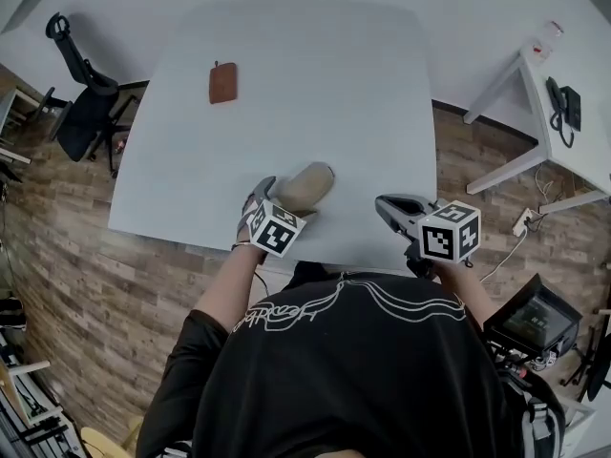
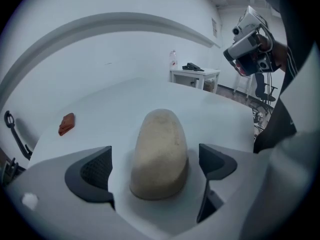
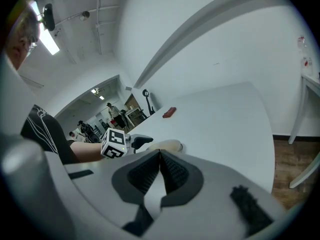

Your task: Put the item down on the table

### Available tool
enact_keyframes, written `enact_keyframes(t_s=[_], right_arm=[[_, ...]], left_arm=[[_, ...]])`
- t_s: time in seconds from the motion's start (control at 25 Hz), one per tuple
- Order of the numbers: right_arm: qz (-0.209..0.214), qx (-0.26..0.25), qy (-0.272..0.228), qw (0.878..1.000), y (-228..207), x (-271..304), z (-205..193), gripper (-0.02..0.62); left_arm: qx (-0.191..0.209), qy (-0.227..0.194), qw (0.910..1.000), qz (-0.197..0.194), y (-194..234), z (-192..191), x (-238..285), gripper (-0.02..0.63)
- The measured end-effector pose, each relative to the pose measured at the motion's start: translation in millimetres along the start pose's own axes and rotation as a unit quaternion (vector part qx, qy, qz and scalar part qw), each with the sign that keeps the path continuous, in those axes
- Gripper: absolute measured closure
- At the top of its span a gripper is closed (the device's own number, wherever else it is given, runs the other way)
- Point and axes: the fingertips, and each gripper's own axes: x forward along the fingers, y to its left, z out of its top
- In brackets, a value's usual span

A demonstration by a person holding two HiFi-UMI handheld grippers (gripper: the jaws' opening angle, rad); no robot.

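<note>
**A:** What are the left gripper's fingers doing?

**B:** The left gripper (image 2: 155,170) has its jaws spread wide. The beige stone-like lump (image 2: 160,154) sits between them, and there is a gap on each side between it and the dark pads (image 2: 92,173), so nothing presses on it.

**A:** So where is the lump?

**B:** It lies flat on the white table (image 1: 315,84), near the front edge, with its long end pointing away from the person.

**A:** And the right gripper?

**B:** The right gripper (image 3: 160,156) has its ribbed pads closed together with nothing between them. It is held at the table's front edge, well to the right of the lump.

**A:** Anything else out there?

**B:** A small brown wallet-like thing (image 1: 222,82) lies far back on the left of the table. A black office chair (image 1: 81,103) stands on the floor beyond that side.
</note>
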Motion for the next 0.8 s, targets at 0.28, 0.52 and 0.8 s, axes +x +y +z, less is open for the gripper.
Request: enact_keyframes(t_s=[0.28,0.52,0.8], right_arm=[[0.024,-0.041,-0.020,0.999,43,-34,-20,0.588],[0.030,-0.044,-0.040,0.998,78,-52,-34,0.588],[0.034,-0.067,-0.070,0.995,140,-71,-41,0.588]], left_arm=[[-0.104,-0.099,0.9895,0.018,-29,18,-93,0.083],[-0.141,-0.184,0.9705,-0.067,-90,49,-168,0.224],[-0.175,-0.229,0.9481,-0.134,-129,62,-233,0.601]])
